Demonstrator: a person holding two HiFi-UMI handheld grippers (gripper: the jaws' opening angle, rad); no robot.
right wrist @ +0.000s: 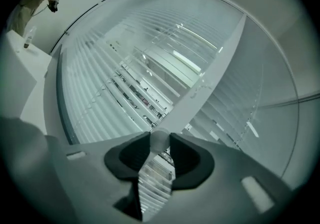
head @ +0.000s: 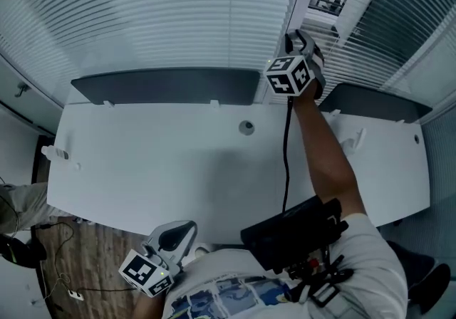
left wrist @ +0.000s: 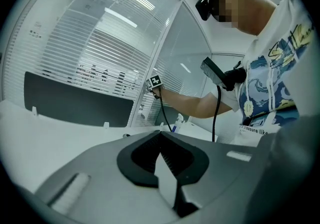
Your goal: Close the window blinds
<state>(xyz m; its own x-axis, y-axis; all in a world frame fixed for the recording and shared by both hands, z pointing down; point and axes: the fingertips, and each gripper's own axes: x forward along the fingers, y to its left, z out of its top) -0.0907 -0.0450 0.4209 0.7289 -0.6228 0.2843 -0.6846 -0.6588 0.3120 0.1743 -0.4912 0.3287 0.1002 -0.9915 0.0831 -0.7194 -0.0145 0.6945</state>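
Your left gripper [left wrist: 160,134] waits low by your waist, jaws together on nothing, since this job seems to need only 1 hand. Beyond the desk [head: 178,161] hang the blinds [head: 178,11], slats part open. Your right gripper [head: 298,43] clamps their clear tilt wand [right wrist: 160,139], likely to twist them shut.

white slatted blinds [head: 178,11], translucent wand [right wrist: 160,140] (dark screen [head: 164,86])

White desk [head: 178,161] fills frame centre; dark divider panels [head: 167,86] along upper edge; round grommet [head: 246,127] mid-desk; wood-plank floor [head: 78,260] lower left.
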